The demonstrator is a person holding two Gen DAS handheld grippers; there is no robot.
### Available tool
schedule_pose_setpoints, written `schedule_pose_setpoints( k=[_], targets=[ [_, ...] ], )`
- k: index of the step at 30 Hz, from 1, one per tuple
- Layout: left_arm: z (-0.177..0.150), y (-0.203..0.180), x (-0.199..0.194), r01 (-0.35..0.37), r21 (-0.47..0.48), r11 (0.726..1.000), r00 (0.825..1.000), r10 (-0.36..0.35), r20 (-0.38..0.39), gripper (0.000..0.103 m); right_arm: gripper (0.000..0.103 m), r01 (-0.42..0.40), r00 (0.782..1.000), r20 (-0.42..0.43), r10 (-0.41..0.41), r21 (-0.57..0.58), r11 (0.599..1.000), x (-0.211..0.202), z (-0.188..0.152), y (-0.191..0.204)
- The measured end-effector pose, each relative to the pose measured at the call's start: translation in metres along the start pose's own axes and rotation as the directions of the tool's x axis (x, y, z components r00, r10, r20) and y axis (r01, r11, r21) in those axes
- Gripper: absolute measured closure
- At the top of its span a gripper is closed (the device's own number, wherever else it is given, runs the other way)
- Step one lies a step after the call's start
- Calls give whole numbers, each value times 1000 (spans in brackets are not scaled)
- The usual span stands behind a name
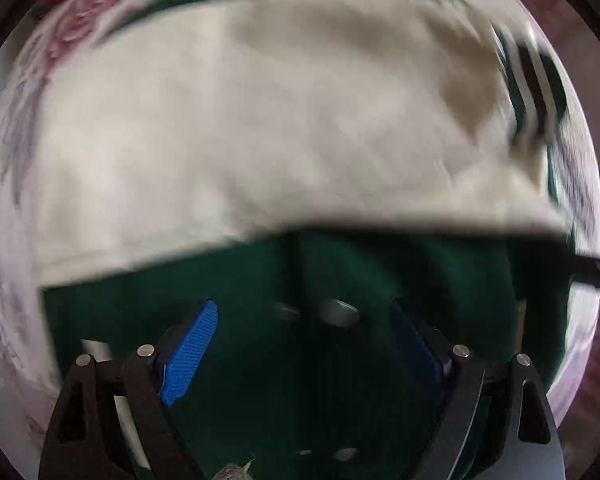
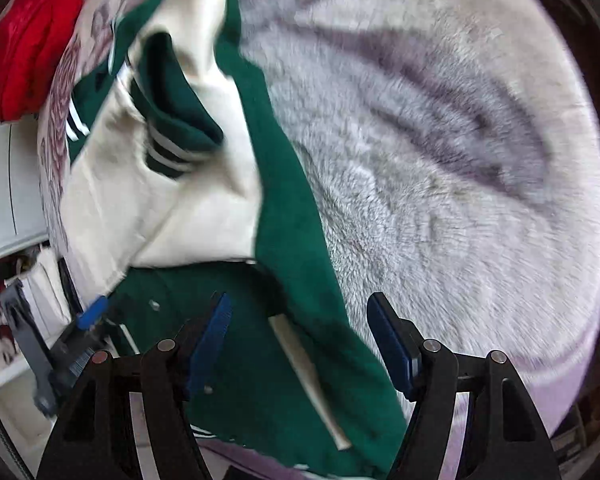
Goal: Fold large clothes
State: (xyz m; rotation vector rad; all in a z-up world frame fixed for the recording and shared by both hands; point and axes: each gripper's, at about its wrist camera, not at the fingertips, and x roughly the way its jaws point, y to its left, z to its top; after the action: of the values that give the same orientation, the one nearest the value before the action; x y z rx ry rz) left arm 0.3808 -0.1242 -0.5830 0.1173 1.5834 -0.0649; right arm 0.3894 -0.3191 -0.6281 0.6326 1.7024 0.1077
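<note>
The green jacket with its cream sleeve lies spread on the fluffy grey-white blanket of a bed, and we read the sleeve as already laid across the green body, its striped cuff turned inward. We judge that we are mid-fold: the sleeve step looks done on this side, and the body has yet to be doubled over. In the right wrist view the garment's long axis runs from the near lower edge up and leftward toward the red cushion; which end is the collar we cannot tell through the blur. Our left claw hangs just above the green cloth with its blue pads spread wide and nothing between them. Our right claw is likewise parted and empty, straddling the jacket's edge and a cream strip. Next, we think, each claw should pinch a near corner of the hem and carry it along that axis without dragging the sleeve askew.
</note>
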Motion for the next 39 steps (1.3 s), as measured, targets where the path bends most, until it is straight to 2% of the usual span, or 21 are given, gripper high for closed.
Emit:
schedule_pose_setpoints(
  k=[1, 2, 3, 5, 7, 8, 13, 15, 16, 17, 19, 21, 22, 25, 28, 29, 31, 33, 35, 37, 39],
  targets=[
    [-3, -11, 10, -40, 19, 999, 999, 40, -2, 15, 86, -7, 1000, 1, 7, 0, 1000, 7, 3, -2],
    [-6, -18, 19, -65, 34, 997, 998, 65, -1, 15, 97, 26, 999, 36, -27, 20, 999, 7, 6, -5],
    [-7, -22, 29, -99, 39, 994, 995, 99, -1, 13, 97, 55, 997, 56, -57, 42, 998, 6, 9, -7],
    [-6, -20, 32, -111, 18, 994, 994, 111, 13, 2, 97, 81, 990, 110, -89, 73, 994, -4, 10, -17],
    [-5, -15, 35, -97, 4, 995, 995, 97, 8, 1, 97, 161, 975, 141, -169, 67, 985, -7, 10, -29],
    [-5, -14, 35, -91, -1, 996, 996, 91, 8, 0, 97, 166, 977, 124, -174, 73, 983, -1, 12, -43],
    [2, -17, 34, -96, 4, 995, 995, 96, -7, 0, 96, 89, 993, 70, -95, 95, 992, -12, 17, -52],
    [4, -18, 35, -93, 1, 996, 996, 93, -7, 0, 94, 26, 998, 57, -30, 67, 997, -23, 12, -53],
    [4, -21, 36, -92, 0, 996, 996, 92, -4, 0, 92, 31, 998, 47, -33, 33, 999, -22, 9, -53],
    [4, -21, 35, -92, 0, 996, 996, 92, 0, 0, 88, 56, 998, 30, -56, 5, 998, -21, 8, -58],
    [-4, -24, 34, -88, -6, 996, 996, 88, 2, 0, 89, 160, 987, 27, -159, -27, 987, -7, 6, -63],
    [-8, -20, 30, -79, -19, 997, 997, 79, -4, 0, 90, 161, 986, 31, -162, 13, 987, -7, 9, -71],
    [-9, -14, 26, -74, -26, 997, 997, 74, -4, 0, 90, 193, 980, 33, -194, 42, 980, -12, 9, -67],
    [-21, 18, -4, -68, -64, 996, 997, 70, 36, 0, 88, 264, 963, 41, -265, 29, 964, -24, 8, -45],
    [-38, 77, -32, -162, -121, 979, 982, 173, 82, 0, 71, 254, 966, 41, -255, 22, 967, -32, -13, -27],
    [-42, 99, -36, -208, -143, 968, 971, 221, 88, 0, 66, 246, 967, 53, -248, 29, 969, -39, -22, -25],
    [-49, 154, -33, -327, -186, 927, 935, 346, 79, 0, 66, 238, 968, 69, -241, 50, 970, -49, -38, -25],
    [-53, 195, -15, -393, -211, 895, 912, 409, 39, 0, 66, 238, 965, 93, -244, 71, 969, -58, -55, -16],
    [-51, 226, 7, -389, -220, 895, 918, 396, -11, 0, 66, 196, 972, 117, -203, 71, 978, -60, -73, 6],
    [-53, 240, 21, -347, -209, 914, 936, 353, -12, 0, 65, 162, 979, 116, -168, 58, 985, -54, -82, 34],
    [-52, 245, 29, -353, -183, 918, 934, 357, -10, 0, 65, 148, 983, 102, -152, 47, 988, -40, -93, 52]
  ],
)
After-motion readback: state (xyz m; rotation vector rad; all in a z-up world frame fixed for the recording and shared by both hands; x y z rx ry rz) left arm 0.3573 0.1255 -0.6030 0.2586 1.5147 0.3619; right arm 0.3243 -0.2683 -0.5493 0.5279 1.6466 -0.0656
